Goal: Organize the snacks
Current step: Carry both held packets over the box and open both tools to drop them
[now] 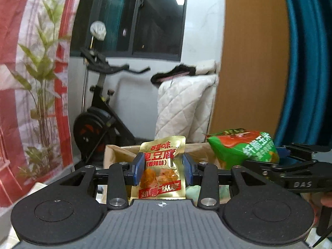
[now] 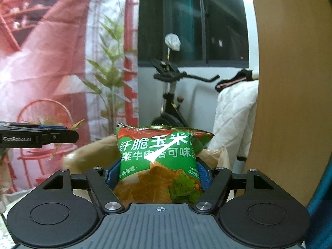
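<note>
Gold foil, light and slick, your tofu pouch [image 1: 160,166] hangs pinched mid-body in the left gripper [image 1: 162,167] above the paper bag [image 1: 118,151], while the right gripper [image 2: 158,175] squeezes the puffy, crushable green chip bag [image 2: 159,161] beside it.

right gripper [image 1: 298,161]: "DAS" | left gripper [image 2: 68,134]: "GenRobot.AI" | gold pouch [image 1: 160,170]: "香辣味"

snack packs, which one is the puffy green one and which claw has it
The green corn chip bag, clamped in the right claw. The left claw holds a flat gold tofu pouch.
</note>
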{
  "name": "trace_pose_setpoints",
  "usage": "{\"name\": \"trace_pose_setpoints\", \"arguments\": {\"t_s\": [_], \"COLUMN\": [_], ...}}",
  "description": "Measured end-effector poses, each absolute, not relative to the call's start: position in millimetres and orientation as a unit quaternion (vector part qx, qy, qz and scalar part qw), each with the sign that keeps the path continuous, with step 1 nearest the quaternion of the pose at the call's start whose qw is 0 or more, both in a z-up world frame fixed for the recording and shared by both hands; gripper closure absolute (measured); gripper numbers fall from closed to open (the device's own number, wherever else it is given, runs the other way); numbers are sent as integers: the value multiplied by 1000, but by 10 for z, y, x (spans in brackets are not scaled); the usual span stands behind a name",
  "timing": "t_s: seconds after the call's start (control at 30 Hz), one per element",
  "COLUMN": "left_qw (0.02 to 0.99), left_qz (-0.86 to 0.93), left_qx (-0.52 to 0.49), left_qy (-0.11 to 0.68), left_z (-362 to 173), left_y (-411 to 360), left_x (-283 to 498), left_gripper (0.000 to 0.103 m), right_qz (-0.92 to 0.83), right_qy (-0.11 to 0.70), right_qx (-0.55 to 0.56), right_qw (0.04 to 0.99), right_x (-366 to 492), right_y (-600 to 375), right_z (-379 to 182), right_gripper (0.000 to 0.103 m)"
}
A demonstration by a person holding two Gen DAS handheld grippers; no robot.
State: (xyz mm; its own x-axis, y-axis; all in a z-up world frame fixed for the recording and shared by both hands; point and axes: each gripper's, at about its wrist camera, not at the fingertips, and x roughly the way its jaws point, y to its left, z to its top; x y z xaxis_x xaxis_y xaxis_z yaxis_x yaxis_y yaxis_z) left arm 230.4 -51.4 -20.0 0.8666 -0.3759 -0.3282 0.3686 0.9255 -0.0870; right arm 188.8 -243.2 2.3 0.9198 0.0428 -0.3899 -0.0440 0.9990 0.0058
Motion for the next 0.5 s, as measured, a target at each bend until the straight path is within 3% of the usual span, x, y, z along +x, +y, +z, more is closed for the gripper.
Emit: {"name": "trace_pose_setpoints", "arguments": {"t_s": [0.2,0.23,0.3,0.33,0.5], "left_qw": [960,960,959,959,960], "left_qz": [-183,-182,-179,-179,-176], "left_qx": [-7,-4,-1,1,9], "left_qy": [210,214,220,219,218], "left_z": [-345,-364,-395,-399,-398], "left_y": [-693,-690,-679,-665,-578], "left_x": [2773,2808,2841,2823,2724], "left_gripper": [59,56,40,39,27], "right_qz": [13,10,2,1,4], "right_qy": [244,248,248,243,230], "right_qx": [26,30,36,42,41], "right_qw": [969,968,968,969,972], "right_x": [2404,2455,2513,2497,2382], "right_y": [-2509,-2521,-2538,-2548,-2582], "right_z": [-194,-225,-241,-247,-204], "right_gripper": [33,32,26,20,19]}}
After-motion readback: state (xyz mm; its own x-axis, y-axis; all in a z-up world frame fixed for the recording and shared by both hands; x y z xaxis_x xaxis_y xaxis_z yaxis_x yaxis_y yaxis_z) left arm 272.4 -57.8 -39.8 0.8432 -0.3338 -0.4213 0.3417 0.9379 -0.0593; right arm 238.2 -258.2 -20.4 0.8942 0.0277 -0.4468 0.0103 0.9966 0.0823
